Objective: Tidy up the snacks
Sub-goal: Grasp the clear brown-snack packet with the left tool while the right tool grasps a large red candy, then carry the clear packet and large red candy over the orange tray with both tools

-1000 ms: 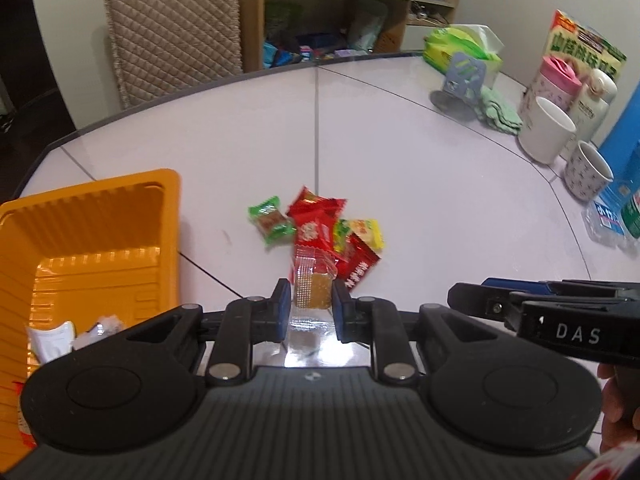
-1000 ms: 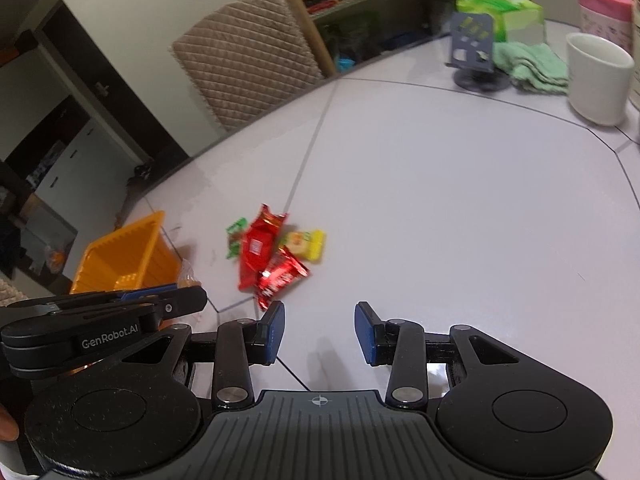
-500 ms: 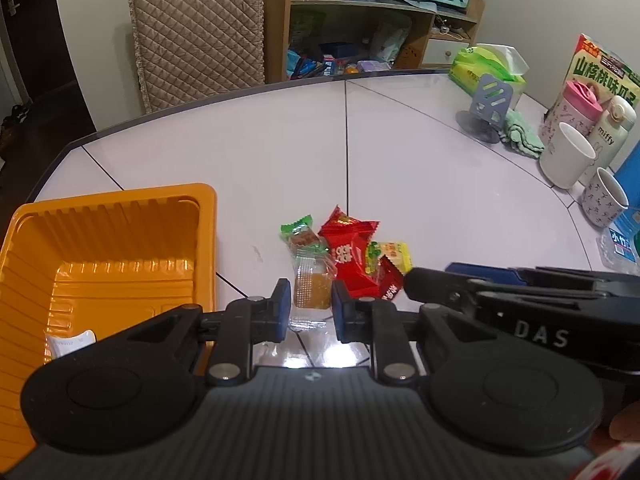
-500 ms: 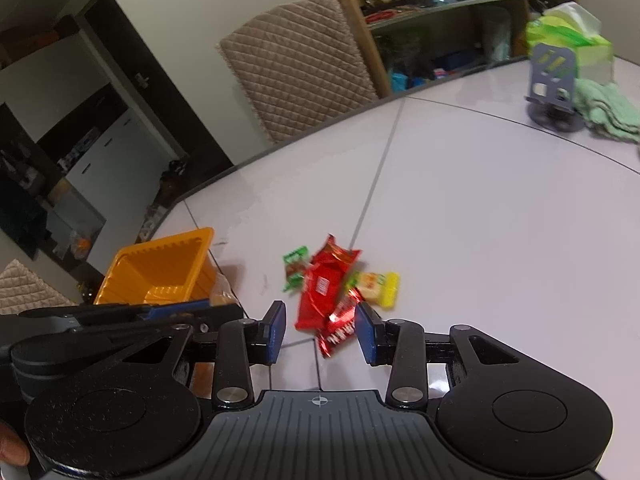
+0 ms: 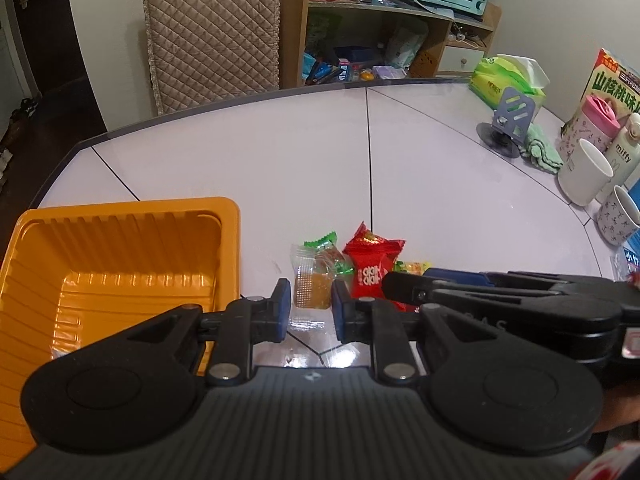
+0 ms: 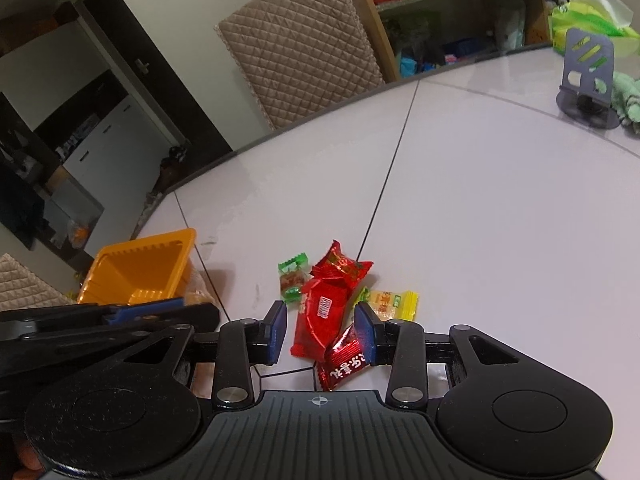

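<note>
My left gripper [image 5: 308,308] is shut on a clear packet with a brown snack [image 5: 310,286], held just right of the orange tray [image 5: 128,206]. A small pile lies on the white table beyond it: a green candy [image 5: 328,242], a red packet [image 5: 372,268] and a yellow candy [image 5: 412,266]. My right gripper [image 6: 320,330] stands open low over that pile. A large red packet [image 6: 324,312] and a smaller red one [image 6: 346,364] show between its blue pads. The green candy [image 6: 292,280] and the yellow candy [image 6: 394,304] lie just outside them.
The tray [image 6: 140,264] sits at the table's left edge. Along the right side stand a white mug [image 5: 584,176], a patterned mug [image 5: 616,216], a phone stand [image 5: 508,120], a green cloth [image 5: 540,148] and a tissue pack [image 5: 504,80]. A quilted chair [image 5: 212,32] stands behind the table.
My right gripper has moved left and forward over the pile, so the red packets now show between its pads. The left gripper keeps its packet and has drifted slightly toward the tray.
</note>
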`<state>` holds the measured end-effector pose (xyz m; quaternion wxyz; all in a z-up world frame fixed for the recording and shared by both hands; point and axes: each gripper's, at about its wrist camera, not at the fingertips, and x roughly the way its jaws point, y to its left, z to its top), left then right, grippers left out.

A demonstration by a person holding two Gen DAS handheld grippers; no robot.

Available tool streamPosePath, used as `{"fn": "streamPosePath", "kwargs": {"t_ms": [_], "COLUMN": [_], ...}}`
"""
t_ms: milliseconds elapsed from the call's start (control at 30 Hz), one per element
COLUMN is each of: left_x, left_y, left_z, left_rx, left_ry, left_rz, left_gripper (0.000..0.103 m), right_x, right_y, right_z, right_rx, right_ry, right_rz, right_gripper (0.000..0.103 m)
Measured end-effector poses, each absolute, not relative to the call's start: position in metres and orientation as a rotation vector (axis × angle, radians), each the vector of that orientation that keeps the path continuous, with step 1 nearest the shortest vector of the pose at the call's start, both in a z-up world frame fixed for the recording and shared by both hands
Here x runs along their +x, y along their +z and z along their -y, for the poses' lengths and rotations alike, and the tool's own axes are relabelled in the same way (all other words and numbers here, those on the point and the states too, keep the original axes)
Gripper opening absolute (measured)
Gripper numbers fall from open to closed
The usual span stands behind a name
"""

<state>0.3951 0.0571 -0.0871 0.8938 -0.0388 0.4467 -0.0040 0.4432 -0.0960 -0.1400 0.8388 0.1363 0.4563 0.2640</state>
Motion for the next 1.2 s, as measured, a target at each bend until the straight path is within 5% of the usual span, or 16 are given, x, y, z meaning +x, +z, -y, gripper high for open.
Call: {"fn": "streamPosePath", "kwargs": {"t_ms": [533,800,1200], "left_x": [0.405,0.405,0.397], "left_y": [-0.090,-0.093,-0.087], "left_z": [-0.062,-0.061,-0.058], "left_rx": [-0.080,-0.079,-0.080], "left_ry": [0.000,0.000,-0.017], "left_rz": [-0.932,-0.938,-0.924], "left_gripper": [0.019,0.019,0.019], "right_x": [0.454,0.452,0.438], "right_y": [-0.157,-0.159,-0.141], "right_z": [0.079,0.083,0.104], "right_rx": [0.233,0.218,0.274], "right_ry": [0.589,0.601,0.605], "right_rz": [-0.983,-0.967,-0.929], "right_gripper": [0.039,0.022,0.021]}}
